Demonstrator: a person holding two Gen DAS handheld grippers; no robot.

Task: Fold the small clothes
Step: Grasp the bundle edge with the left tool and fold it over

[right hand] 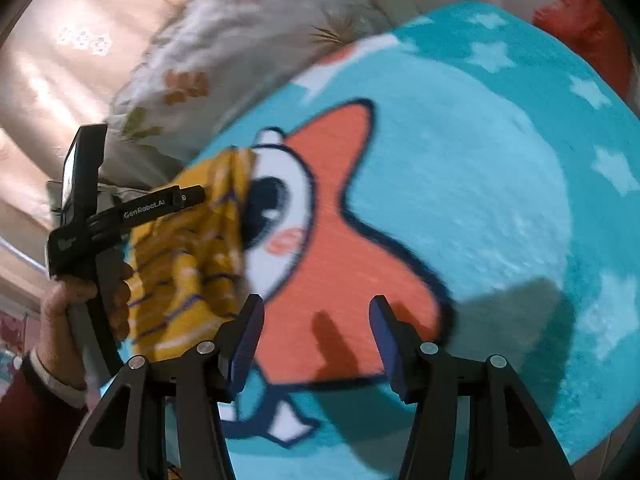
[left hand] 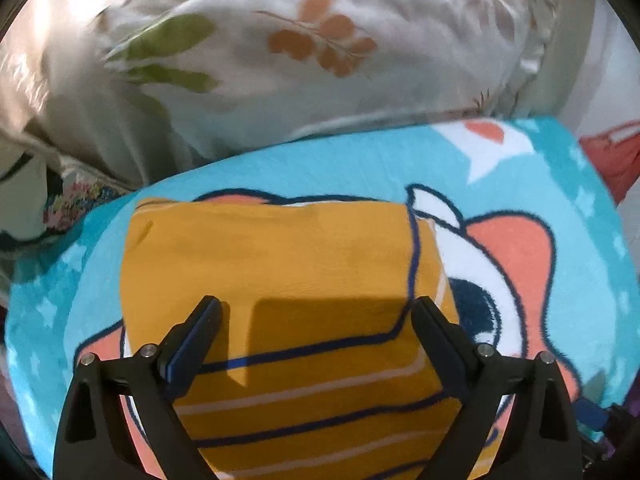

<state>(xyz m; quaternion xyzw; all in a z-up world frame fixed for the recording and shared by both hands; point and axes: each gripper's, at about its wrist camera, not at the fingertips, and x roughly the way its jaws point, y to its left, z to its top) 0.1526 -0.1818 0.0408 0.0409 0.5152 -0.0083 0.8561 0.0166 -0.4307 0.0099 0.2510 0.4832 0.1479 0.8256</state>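
A small mustard-yellow garment (left hand: 280, 264) with navy and white stripes lies folded in a rough rectangle on a turquoise cartoon blanket (left hand: 568, 240). My left gripper (left hand: 316, 320) is open, its fingers spread wide just above the garment's near half, holding nothing. In the right wrist view the same garment (right hand: 188, 256) shows at the left with the left hand-held gripper (right hand: 120, 216) over it. My right gripper (right hand: 316, 320) is open and empty above the blanket's (right hand: 500, 160) orange cartoon figure, to the right of the garment.
A white pillow (left hand: 300, 60) with green and orange leaf prints lies behind the blanket. Something red (left hand: 608, 156) sits at the far right edge. A person's hand (right hand: 72, 300) in a dark red sleeve holds the left gripper.
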